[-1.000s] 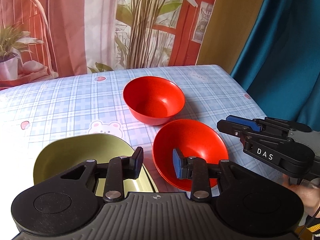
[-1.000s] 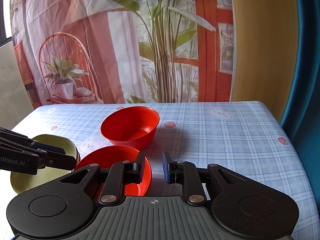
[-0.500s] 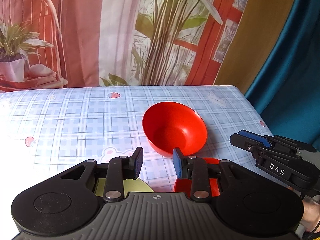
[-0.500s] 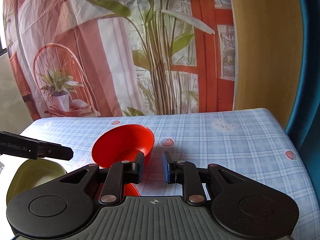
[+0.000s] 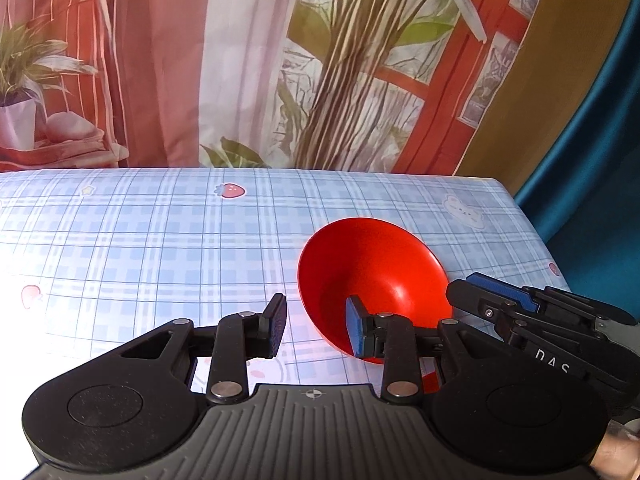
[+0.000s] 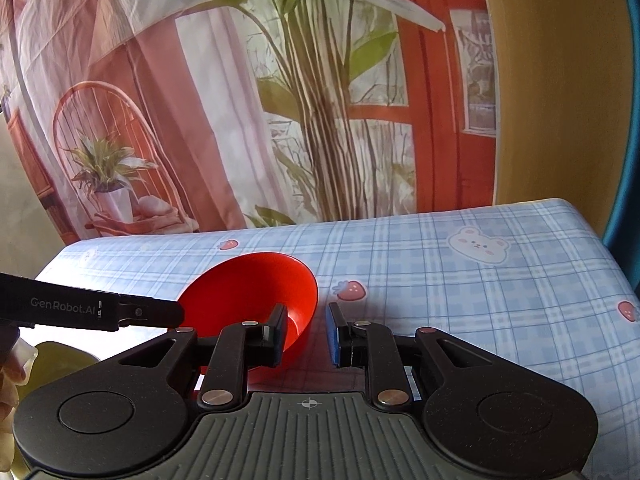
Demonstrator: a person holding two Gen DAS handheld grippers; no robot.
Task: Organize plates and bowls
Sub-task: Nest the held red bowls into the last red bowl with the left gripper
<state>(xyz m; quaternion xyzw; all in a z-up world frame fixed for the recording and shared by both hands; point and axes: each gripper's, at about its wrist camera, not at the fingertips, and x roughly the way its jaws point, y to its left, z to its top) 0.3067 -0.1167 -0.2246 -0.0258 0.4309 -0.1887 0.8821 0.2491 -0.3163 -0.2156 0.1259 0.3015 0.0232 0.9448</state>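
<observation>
A red bowl stands upright on the checked tablecloth; it also shows in the right wrist view. My left gripper is open and empty, its right finger in front of the bowl's near left side. My right gripper is open and empty, just in front of the bowl's right rim, with its left finger overlapping the bowl. A sliver of a second red dish peeks out under the left gripper. A bit of the green plate shows at the lower left of the right wrist view.
The table has a blue checked cloth with strawberry and bear prints. A printed curtain hangs behind it and a teal curtain at the right. The table's right edge is near.
Both views have risen and tipped towards the far red bowl. The nearer red dish and the green plate have slid almost out of sight below the grippers. Both grippers stay open.
</observation>
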